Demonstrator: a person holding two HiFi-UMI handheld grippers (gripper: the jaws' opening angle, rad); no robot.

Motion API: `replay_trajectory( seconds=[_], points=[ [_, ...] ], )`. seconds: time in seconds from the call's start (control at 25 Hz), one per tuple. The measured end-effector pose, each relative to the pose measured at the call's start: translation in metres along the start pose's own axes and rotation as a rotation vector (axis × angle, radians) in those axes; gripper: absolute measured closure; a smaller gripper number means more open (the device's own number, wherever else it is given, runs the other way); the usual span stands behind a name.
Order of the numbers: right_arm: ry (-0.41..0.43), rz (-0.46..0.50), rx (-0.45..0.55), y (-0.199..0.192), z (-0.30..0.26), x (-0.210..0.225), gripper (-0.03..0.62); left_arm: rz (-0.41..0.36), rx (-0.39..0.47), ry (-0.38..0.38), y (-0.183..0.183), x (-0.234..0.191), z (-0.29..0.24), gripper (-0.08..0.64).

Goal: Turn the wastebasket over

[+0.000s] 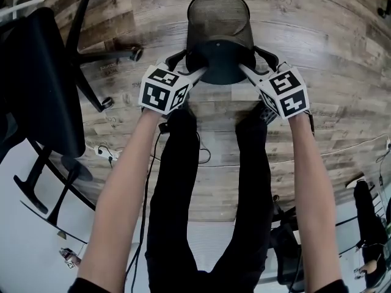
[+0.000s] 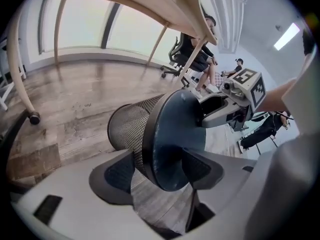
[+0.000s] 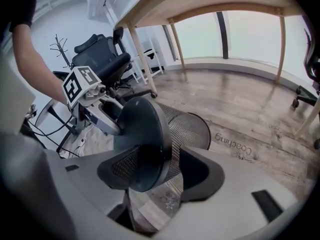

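The left gripper (image 1: pixel 188 66) and right gripper (image 1: pixel 256 64) both pinch the base of one wastebasket (image 1: pixel 220 23).

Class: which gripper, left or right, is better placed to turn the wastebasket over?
Neither: the left gripper and right gripper each clamp the base rim of the wastebasket on opposite sides, so both should turn it.
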State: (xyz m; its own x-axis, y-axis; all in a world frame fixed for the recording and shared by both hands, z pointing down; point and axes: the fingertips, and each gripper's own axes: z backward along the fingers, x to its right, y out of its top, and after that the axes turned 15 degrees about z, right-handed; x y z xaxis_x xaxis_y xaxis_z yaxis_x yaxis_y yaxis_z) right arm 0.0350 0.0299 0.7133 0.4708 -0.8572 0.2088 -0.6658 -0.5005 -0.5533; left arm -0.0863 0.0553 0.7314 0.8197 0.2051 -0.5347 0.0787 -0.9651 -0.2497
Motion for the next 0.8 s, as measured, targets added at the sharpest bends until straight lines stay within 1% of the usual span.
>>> replay_trajectory(
  seconds=[0.12, 0.28, 0.36, 0.4, 0.48, 0.52, 0.56, 0.68, 0.8],
  points=[
    [-0.009, 0.002, 0.004, -0.002, 0.003, -0.001, 0.339, -0.027, -0.012, 0.009, -0.002, 0.001, -0.001, 0.249],
    [-0.001, 0.001, -0.001, -0.009, 0.004, -0.011, 0.342, -0.033, -0.042, 0.017, -0.014, 0.002, -0.002, 0.242],
    [0.011, -0.026, -0.002, -0.013, 0.004, -0.017, 0.342, -0.026, -0.059, 0.016, -0.022, 0.003, -0.001, 0.238],
    [0.020, -0.047, -0.002, -0.016, 0.005, -0.021, 0.342, -0.010, -0.062, 0.008, -0.026, 0.004, -0.001, 0.236],
    [0.049, -0.092, -0.001, -0.022, 0.006, -0.030, 0.342, 0.045, -0.061, -0.032, -0.032, 0.009, 0.000, 0.229],
    [0.072, -0.111, -0.001, -0.026, 0.007, -0.036, 0.337, 0.072, -0.061, -0.058, -0.035, 0.013, 0.001, 0.209],
    [0.098, -0.129, -0.001, -0.030, 0.008, -0.043, 0.325, 0.090, -0.065, -0.082, -0.038, 0.017, 0.001, 0.209],
    [0.177, -0.179, -0.019, -0.044, 0.010, -0.063, 0.279, 0.109, -0.102, -0.140, -0.053, 0.027, 0.000, 0.176],
    [0.240, -0.241, -0.044, -0.060, 0.007, -0.080, 0.250, 0.119, -0.152, -0.180, -0.072, 0.035, -0.003, 0.134]
  ],
)
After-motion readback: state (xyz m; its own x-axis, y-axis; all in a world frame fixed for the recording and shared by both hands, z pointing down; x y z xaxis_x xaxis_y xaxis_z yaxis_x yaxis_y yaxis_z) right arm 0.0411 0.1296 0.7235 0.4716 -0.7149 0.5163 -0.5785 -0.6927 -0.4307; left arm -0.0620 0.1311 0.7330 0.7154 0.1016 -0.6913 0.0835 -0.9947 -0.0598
